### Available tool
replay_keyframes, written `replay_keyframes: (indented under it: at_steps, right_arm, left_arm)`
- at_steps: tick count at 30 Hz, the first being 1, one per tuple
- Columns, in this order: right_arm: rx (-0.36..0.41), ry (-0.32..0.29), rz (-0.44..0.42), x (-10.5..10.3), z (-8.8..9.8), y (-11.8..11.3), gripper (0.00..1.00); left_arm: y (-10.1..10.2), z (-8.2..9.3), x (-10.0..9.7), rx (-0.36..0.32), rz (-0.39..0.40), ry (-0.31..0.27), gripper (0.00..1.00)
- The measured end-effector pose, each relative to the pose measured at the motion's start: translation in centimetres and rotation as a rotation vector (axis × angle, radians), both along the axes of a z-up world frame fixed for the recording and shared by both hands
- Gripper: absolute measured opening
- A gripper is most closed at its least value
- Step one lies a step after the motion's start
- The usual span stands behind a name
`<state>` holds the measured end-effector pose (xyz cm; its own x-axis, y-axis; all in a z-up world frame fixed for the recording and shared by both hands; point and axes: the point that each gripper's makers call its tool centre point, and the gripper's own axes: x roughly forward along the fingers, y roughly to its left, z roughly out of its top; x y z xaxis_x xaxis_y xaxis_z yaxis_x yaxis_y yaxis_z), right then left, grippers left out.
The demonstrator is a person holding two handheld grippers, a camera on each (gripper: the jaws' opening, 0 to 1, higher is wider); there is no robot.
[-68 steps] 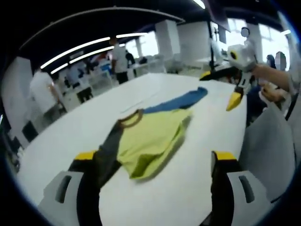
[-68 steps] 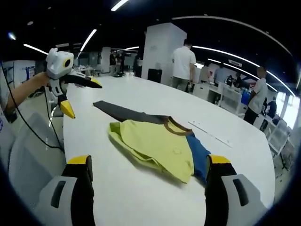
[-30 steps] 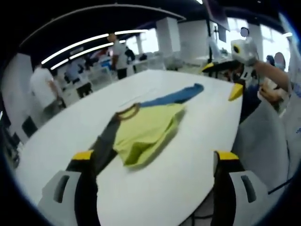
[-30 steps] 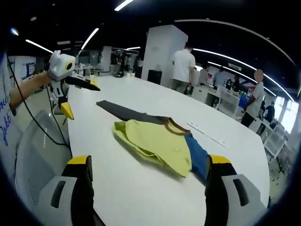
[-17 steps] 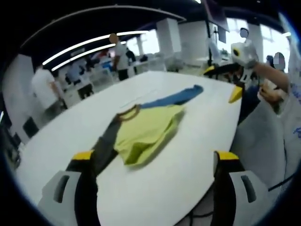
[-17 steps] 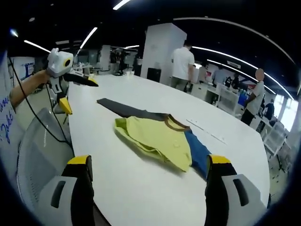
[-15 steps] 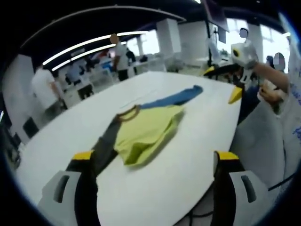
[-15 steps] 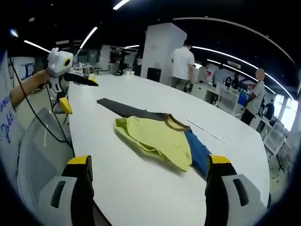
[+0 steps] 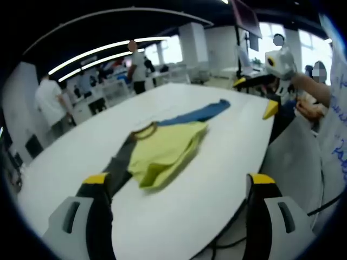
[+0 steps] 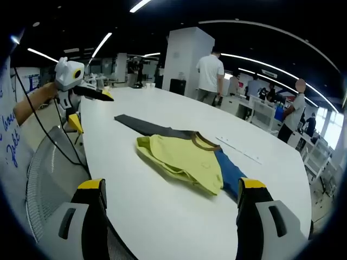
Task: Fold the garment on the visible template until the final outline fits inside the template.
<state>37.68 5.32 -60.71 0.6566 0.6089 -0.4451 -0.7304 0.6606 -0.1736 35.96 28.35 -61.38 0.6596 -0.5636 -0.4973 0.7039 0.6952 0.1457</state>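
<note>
Both grippers pulled back from table (image 10: 162, 216); garment (image 10: 187, 160) unmoved mid-table, sleeves splayed. Left gripper (image 9: 176, 187), right gripper (image 10: 169, 189) wide, empty. Risk: stopping early, outline likely overhangs template.

L view: from table (image 9: 217, 162) edge | R view: opposite end | shared: garment (image 9: 162, 154)

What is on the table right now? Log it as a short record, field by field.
surface: white table
garment: shirt lying partly folded, yellow body bunched, not flat
sleeves: grey sleeve and blue sleeve stretched out to opposite sides
collar: brown collar
left gripper: open, held off the table edge, holding nothing
right gripper: open, held off the table edge, holding nothing
template: cannot tell
</note>
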Motion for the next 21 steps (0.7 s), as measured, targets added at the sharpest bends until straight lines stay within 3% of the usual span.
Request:
replay_keyframes:
  at_steps: [21]
  right_arm:
    - [0.020, 0.016, -0.002, -1.2, 0.2, 0.4, 1.00]
  left_arm:
    - [0.1, 0.1, -1.1, 0.009, 0.005, 0.010, 1.00]
